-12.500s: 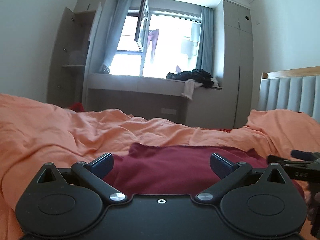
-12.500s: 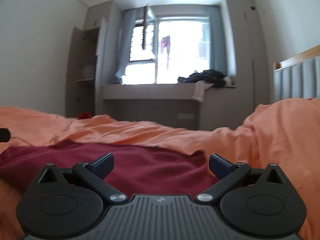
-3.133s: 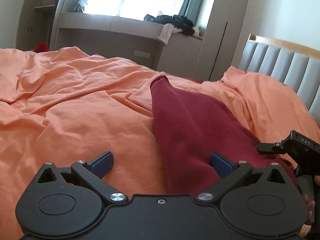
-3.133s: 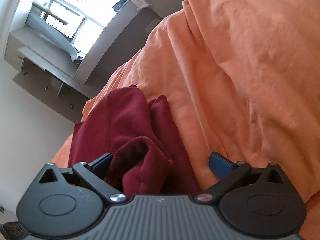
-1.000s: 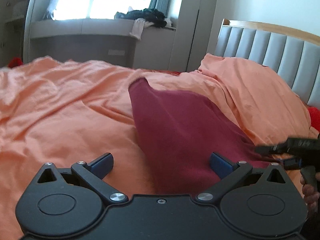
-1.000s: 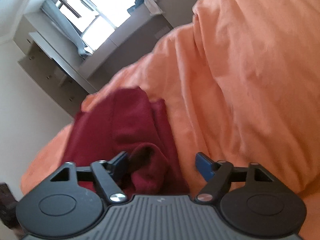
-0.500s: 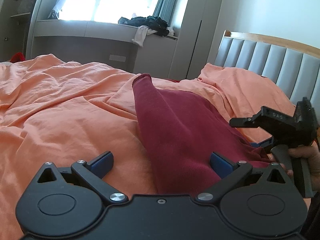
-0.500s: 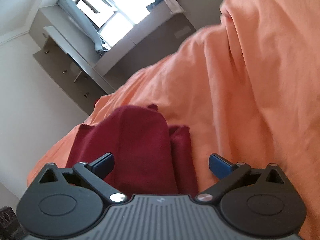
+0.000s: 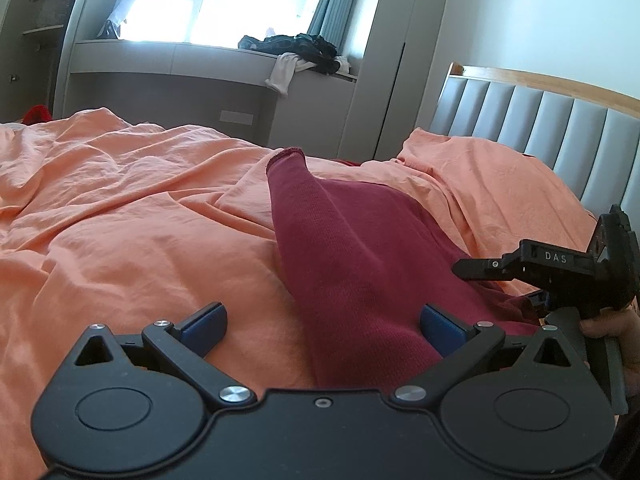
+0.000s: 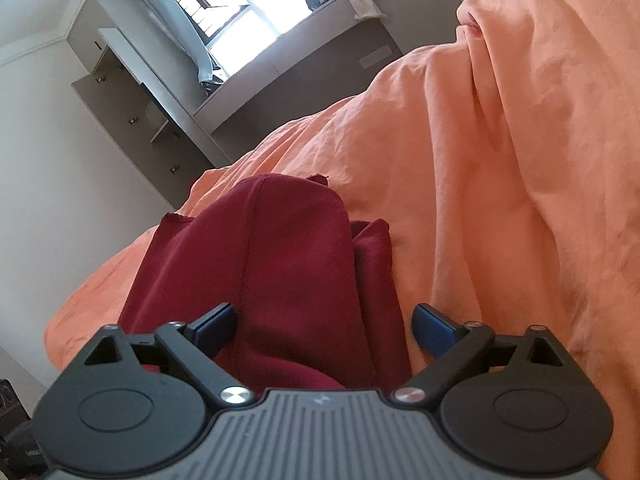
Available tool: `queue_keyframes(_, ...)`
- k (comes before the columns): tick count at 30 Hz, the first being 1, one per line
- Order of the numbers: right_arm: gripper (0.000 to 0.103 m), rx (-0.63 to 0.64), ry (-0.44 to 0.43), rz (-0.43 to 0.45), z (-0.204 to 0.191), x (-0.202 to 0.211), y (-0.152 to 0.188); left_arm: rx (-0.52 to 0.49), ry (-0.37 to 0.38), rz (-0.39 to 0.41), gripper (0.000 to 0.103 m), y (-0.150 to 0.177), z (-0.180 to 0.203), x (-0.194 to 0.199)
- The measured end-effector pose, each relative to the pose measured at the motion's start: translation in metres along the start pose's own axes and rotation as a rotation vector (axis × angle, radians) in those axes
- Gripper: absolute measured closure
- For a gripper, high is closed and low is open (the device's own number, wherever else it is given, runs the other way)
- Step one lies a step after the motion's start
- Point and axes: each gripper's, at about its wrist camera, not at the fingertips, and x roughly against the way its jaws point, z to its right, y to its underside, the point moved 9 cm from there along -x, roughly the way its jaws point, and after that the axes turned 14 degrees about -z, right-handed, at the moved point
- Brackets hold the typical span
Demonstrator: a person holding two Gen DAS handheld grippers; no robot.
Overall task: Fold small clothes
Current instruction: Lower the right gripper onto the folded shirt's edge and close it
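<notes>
A dark red garment (image 9: 360, 248) lies in a long folded strip on the orange sheet (image 9: 120, 220), one end pointing toward the window. My left gripper (image 9: 322, 324) is open low over its near end, the right fingertip (image 9: 440, 330) over the cloth and the left fingertip over bare sheet. The right gripper (image 9: 560, 272), held in a hand, hovers at the strip's right side. In the right wrist view the garment (image 10: 280, 260) runs between the wide jaws of the right gripper (image 10: 325, 328), which are closing; the pads do not press on it.
An orange pillow (image 9: 500, 176) rests against the grey padded headboard (image 9: 540, 128) at the right. A window bench (image 9: 180, 60) beyond the bed carries a heap of dark and white clothes (image 9: 300, 48). A wardrobe (image 10: 132, 92) stands open by the window.
The right gripper let go of the bunched cloth, widened its jaws and rolled; it rose into clearer sight beside the garment. The strip now lies flatter. The left gripper barely moved.
</notes>
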Motion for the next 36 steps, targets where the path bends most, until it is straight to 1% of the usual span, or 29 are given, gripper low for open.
queue_keyframes(2, 0.011, 0.009, 0.004, 0.006, -0.001, 0.002, 0.001, 0.0, -0.001, -0.001, 0.0, 0.0, -0.001, 0.0)
queue_keyframes(4, 0.017, 0.023, 0.008, 0.009, -0.003, 0.004, 0.003, 0.002, -0.004, -0.003, 0.0, 0.0, -0.001, 0.0)
queue_keyframes(7, 0.022, 0.052, 0.02, 0.014, -0.009, 0.005, 0.005, 0.002, -0.01, -0.002, 0.0, 0.001, -0.001, 0.001)
queue_keyframes(14, 0.026, 0.047, 0.007, 0.021, -0.01, 0.005, 0.005, 0.001, -0.012, -0.004, 0.0, 0.001, -0.001, 0.001)
queue_keyframes(16, 0.032, 0.042, -0.015, 0.017, -0.011, 0.004, 0.005, 0.001, -0.013, -0.016, 0.0, 0.0, -0.001, 0.0)
queue_keyframes(18, 0.032, 0.032, -0.021, 0.018, -0.01, 0.004, 0.006, 0.0, -0.01, -0.042, 0.0, -0.002, 0.0, -0.001)
queue_keyframes(23, 0.032, 0.015, -0.024, 0.021, -0.01, 0.002, 0.006, 0.028, 0.045, -0.134, 0.0, -0.007, -0.004, -0.006)
queue_keyframes(28, 0.034, 0.01, -0.015, 0.035, -0.012, 0.003, 0.007, 0.025, 0.081, -0.215, 0.001, -0.012, 0.0, -0.012)
queue_keyframes(29, 0.034, 0.011, -0.012, 0.039, -0.013, 0.002, 0.009, 0.027, 0.098, -0.226, 0.002, -0.013, 0.002, -0.013)
queue_keyframes(32, 0.034, 0.021, 0.011, 0.059, -0.016, -0.001, 0.014, 0.046, 0.188, -0.25, 0.003, -0.013, 0.008, -0.016)
queue_keyframes(33, 0.034, 0.018, 0.013, 0.067, -0.016, -0.002, 0.015, 0.051, 0.203, -0.259, 0.004, -0.011, 0.01, -0.018)
queue_keyframes(36, 0.036, 0.023, 0.02, 0.079, -0.018, 0.0, 0.017, 0.04, 0.188, -0.27, 0.007, -0.01, 0.016, -0.022)
